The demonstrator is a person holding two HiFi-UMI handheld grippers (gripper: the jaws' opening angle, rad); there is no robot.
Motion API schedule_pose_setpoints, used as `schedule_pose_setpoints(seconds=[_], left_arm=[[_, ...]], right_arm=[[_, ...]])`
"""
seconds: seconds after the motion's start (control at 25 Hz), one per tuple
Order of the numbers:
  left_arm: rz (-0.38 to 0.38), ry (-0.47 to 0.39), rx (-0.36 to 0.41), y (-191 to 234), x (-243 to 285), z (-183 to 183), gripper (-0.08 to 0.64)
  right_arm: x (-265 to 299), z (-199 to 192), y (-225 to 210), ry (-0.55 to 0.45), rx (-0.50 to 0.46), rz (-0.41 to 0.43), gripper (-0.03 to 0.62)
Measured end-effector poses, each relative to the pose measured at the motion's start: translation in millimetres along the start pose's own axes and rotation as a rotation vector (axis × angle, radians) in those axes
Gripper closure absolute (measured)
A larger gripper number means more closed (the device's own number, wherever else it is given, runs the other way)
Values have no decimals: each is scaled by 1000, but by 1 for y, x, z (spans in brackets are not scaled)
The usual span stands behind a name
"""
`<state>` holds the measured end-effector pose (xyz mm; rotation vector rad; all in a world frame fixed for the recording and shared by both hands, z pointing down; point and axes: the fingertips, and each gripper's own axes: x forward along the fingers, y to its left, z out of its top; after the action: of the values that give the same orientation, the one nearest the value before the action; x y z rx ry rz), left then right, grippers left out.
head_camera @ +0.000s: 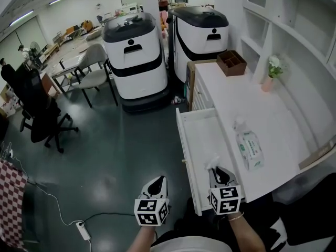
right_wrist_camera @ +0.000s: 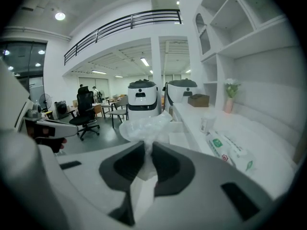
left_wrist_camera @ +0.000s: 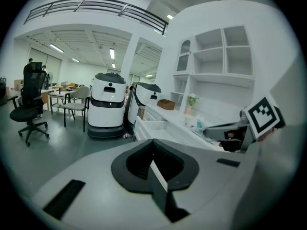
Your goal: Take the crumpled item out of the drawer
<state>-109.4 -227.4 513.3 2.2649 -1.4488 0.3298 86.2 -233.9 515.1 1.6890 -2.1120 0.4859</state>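
Observation:
The crumpled item (head_camera: 213,165) is a wad of clear plastic film. My right gripper (head_camera: 217,173) is shut on it and holds it above the near end of the open white drawer (head_camera: 195,140). In the right gripper view the film (right_wrist_camera: 144,127) bulges out past the closed jaws of the right gripper (right_wrist_camera: 146,152), with the drawer (right_wrist_camera: 181,139) beyond. My left gripper (head_camera: 157,186) hangs over the floor to the left of the drawer. Its jaws (left_wrist_camera: 152,158) are shut with nothing between them. From there the drawer (left_wrist_camera: 156,126) and the right gripper's marker cube (left_wrist_camera: 263,115) show.
On the white counter (head_camera: 283,125) lie a wipes pack (head_camera: 249,149), a wooden box (head_camera: 231,62) and a pink vase with flowers (head_camera: 271,75). Two white service robots (head_camera: 134,51) stand beyond the drawer. An office chair (head_camera: 39,117) and a power strip (head_camera: 83,230) are on the floor at left.

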Motion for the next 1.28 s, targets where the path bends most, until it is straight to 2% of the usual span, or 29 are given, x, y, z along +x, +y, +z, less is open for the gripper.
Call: schedule_pose_setpoints(seconds=[0.24,0.44,1.28], left_arm=[[-11,-18,9,-3,-7,1,566],[-18,-27,17,-5,-14,2,566],[-33,-35,41,-9,-35,-2,566]], right_arm=[[-21,12,9,-69,-19,3,537],[-35,17,14,-108,21,16,537],[-71,17,23,-158,36,-18,537]])
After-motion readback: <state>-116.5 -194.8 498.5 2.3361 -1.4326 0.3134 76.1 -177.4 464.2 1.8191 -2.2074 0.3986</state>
